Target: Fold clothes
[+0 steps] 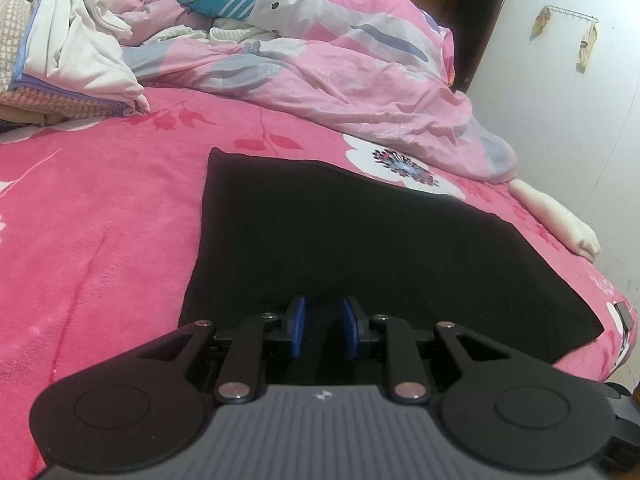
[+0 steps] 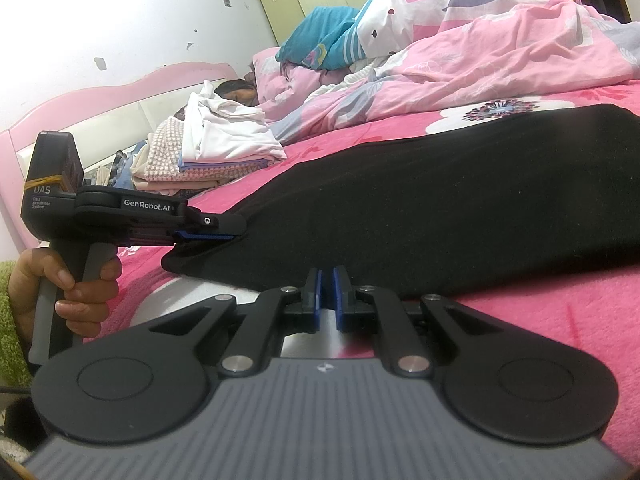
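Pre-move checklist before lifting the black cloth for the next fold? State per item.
1. Left hand-held gripper clamped on the near edge of the flat black fabric garment: ok, seen side-on from the right wrist view.
2. Right hand-held gripper gripping the garment's edge: cannot tell; the jaws stand nearly shut right at the hem.
3. Garment lying flat on the pink plush bedspread: ok, no big wrinkles.
4. Fold path free of the crumpled pink floral duvet: ok, it lies beyond the far edge.
5. Stack of folded clothes with white top clear of the garment: ok, apart at far left.
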The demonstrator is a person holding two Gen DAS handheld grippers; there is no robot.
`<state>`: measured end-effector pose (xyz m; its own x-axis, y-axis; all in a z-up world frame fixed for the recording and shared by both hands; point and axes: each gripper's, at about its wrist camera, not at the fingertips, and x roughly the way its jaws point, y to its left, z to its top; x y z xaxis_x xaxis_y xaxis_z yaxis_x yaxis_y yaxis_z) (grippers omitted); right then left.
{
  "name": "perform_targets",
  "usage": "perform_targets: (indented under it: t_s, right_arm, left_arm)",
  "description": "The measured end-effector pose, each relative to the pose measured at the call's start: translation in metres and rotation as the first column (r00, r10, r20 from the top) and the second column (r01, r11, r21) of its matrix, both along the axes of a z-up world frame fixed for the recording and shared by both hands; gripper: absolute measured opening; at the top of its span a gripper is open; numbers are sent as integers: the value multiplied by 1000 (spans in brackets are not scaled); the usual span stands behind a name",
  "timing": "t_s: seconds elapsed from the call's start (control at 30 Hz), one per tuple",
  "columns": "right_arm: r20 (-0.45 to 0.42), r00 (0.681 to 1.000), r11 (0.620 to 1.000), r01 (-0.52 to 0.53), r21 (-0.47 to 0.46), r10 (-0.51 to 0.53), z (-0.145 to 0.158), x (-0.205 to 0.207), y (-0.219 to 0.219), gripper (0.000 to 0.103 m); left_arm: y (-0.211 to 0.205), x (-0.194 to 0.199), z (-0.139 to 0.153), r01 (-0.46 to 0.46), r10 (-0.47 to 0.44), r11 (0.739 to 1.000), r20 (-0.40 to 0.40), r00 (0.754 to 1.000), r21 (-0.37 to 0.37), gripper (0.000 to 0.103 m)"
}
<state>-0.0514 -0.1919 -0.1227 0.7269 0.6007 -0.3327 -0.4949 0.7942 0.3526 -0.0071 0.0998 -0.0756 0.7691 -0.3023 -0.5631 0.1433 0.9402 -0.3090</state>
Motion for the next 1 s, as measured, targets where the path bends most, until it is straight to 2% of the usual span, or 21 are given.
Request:
perform_targets:
  t_s: [0.53,0.77,0.9,1.0]
  right_arm:
    - [-1,1000,1000,-2,-1,2,1,1,-2,5]
    - [-44,998,998,-36,-42,34,15,-13,-7,6]
    - [-3,996,994,-86,-69,86,32,-24,-1,9]
    - [32,996,993,-77,-94,80,44,-11,12,9]
  left_arm:
    - [0,-1,-1,5,-5,1000,2,1000,-1,23]
    - [2,-3,-3,21,-20,999,20,1000,-24,27]
    - [5,-4,-5,31,-30,998,30,999,-52,29]
    - [9,-4,-7,34,-31,996,35,999,-80,29]
